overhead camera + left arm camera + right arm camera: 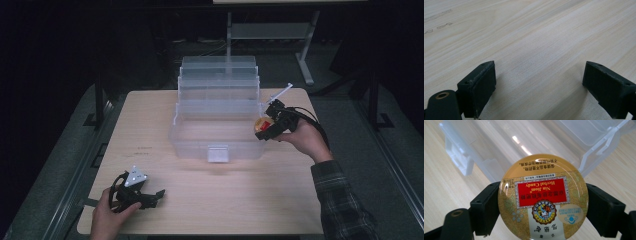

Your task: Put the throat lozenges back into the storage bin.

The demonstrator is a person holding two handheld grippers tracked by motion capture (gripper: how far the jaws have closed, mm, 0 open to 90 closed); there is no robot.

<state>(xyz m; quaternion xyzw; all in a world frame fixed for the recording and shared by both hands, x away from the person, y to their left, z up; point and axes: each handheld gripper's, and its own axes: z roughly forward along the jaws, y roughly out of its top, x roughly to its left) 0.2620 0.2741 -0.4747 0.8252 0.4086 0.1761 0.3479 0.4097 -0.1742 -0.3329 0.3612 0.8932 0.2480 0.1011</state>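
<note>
Round and shiny, the herbal candy tin sits squeezed between my right claw pads, right at the clear plastic box's edge. I think it goes inside next. My left claw rests wide open on the table, holding nothing.

Black tongs with blocky screwed pads, grey three-cornered plate, black cables — dark plaid sleeve.
</note>
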